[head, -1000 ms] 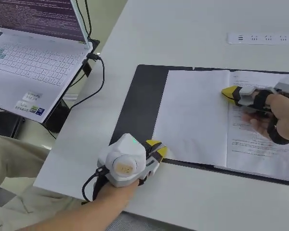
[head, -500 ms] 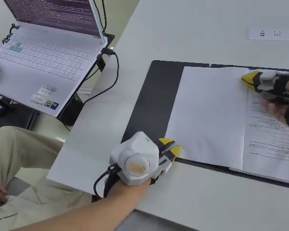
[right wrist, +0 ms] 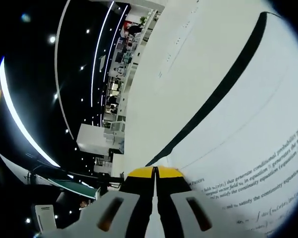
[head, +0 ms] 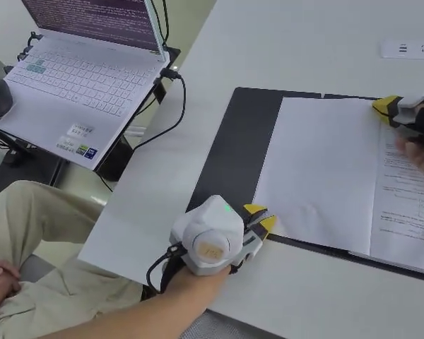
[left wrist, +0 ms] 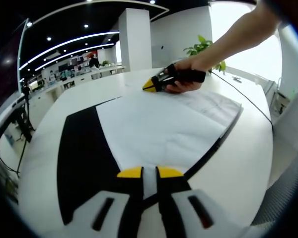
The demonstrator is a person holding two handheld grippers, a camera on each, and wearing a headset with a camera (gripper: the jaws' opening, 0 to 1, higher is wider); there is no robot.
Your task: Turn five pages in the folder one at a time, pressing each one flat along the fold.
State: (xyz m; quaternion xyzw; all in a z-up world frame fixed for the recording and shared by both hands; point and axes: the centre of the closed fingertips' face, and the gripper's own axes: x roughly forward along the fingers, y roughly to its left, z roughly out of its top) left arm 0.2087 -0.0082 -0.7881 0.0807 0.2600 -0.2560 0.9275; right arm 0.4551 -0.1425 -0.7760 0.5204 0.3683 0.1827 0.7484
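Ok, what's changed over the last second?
The right gripper, jaws shut, has slid along the fold toward the folder's far edge. The left gripper stays at the blank page's near corner. The folder lies as before; the rest is camera shift.

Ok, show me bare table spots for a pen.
Bare table lies beyond the folder up to the power strip, left of its black cover toward the laptop, and along the near edge. Crowded: the left hand-held gripper at the near corner, the right hand-held gripper at the fold.
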